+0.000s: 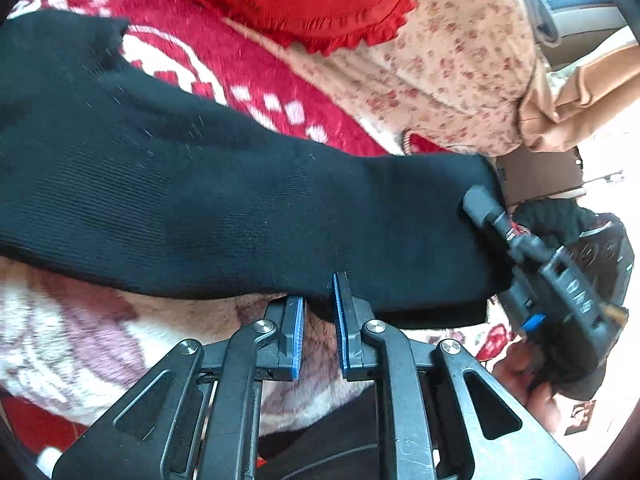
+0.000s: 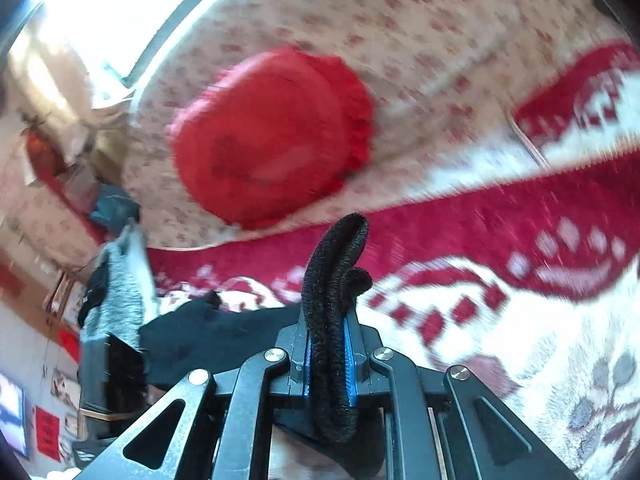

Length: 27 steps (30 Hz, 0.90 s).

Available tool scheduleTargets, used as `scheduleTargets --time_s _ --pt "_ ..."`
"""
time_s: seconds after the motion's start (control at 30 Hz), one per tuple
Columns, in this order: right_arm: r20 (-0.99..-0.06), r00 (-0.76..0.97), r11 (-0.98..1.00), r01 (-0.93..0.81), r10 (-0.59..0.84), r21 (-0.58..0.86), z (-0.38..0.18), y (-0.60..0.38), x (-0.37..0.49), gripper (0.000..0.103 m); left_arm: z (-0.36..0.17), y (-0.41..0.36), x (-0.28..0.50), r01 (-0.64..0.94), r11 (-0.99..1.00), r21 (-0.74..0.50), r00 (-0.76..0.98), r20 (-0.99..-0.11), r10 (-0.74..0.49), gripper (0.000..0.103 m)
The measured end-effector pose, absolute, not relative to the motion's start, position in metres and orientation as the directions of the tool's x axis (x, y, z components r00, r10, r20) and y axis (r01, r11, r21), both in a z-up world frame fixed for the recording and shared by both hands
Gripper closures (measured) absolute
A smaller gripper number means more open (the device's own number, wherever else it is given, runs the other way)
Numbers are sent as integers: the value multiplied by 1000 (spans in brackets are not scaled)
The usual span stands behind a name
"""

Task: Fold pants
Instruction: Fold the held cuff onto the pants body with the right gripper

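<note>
While right gripper (image 2: 328,356) clamps bunched pants (image 1: 224,200) edge for lift, left gripper (image 1: 319,332) sits part open, empty, at near hem; pants span blanket (image 1: 224,68) on bed, pillow (image 2: 272,136) beyond.

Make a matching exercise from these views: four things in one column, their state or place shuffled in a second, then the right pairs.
1. left gripper
2. right gripper
3. red cushion
4. black pants

A. lies on the floral sheet
B. jaws apart, nothing between them
C. stretched over the red and white blanket
D. clamped on a bunched black fabric edge

Pairs: 1-B, 2-D, 3-A, 4-C
</note>
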State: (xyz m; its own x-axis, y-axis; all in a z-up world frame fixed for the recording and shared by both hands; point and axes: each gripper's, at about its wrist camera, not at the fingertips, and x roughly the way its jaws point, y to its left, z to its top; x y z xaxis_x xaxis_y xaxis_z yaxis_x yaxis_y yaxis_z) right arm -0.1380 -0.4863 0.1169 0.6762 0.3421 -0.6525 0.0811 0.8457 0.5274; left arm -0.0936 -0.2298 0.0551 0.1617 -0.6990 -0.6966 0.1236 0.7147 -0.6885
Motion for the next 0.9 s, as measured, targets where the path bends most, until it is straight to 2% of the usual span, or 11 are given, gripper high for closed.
scheduleTargets --time_s 0.13,0.23,0.43,0.5,0.53,0.6,0.7,0.73,0.77,0.8,0.9 --pt "-612 689 861 -33 388 508 154 -443 -125 92 79 -191 -97 162 713 -683 206 -683 -701 91" --pt "-590 674 855 -124 446 504 170 -404 -108 92 91 -152 -96 167 764 -623 280 -713 -643 91" --pt "-618 552 815 -236 560 529 143 -312 -62 92 82 -68 -79 37 834 -550 397 -758 -517 89" --pt "-647 489 802 -225 585 554 113 -282 -43 89 73 -50 -71 -9 836 -548 397 -769 -500 71" --pt "-651 461 786 -208 603 582 99 -274 -35 83 69 -44 -69 -30 830 -556 400 -768 -500 60" --pt "-641 383 731 -159 665 664 65 -261 -18 74 63 -35 -63 -63 826 -561 407 -770 -492 56" --pt "-596 376 676 -126 710 726 62 -271 -18 72 63 -33 -59 -50 839 -542 409 -778 -478 55" --pt "-579 396 671 -146 713 727 72 -279 -23 72 64 -34 -59 -42 839 -542 411 -775 -480 48" --pt "-579 420 686 -165 699 709 83 -287 -29 72 64 -39 -57 -35 836 -547 413 -770 -487 38" --pt "-595 457 722 -172 661 670 95 -298 -38 72 64 -43 -56 -25 832 -555 412 -763 -497 35" --pt "-645 513 805 -174 566 567 108 -318 -62 72 65 -64 -49 46 854 -519 391 -777 -493 32"
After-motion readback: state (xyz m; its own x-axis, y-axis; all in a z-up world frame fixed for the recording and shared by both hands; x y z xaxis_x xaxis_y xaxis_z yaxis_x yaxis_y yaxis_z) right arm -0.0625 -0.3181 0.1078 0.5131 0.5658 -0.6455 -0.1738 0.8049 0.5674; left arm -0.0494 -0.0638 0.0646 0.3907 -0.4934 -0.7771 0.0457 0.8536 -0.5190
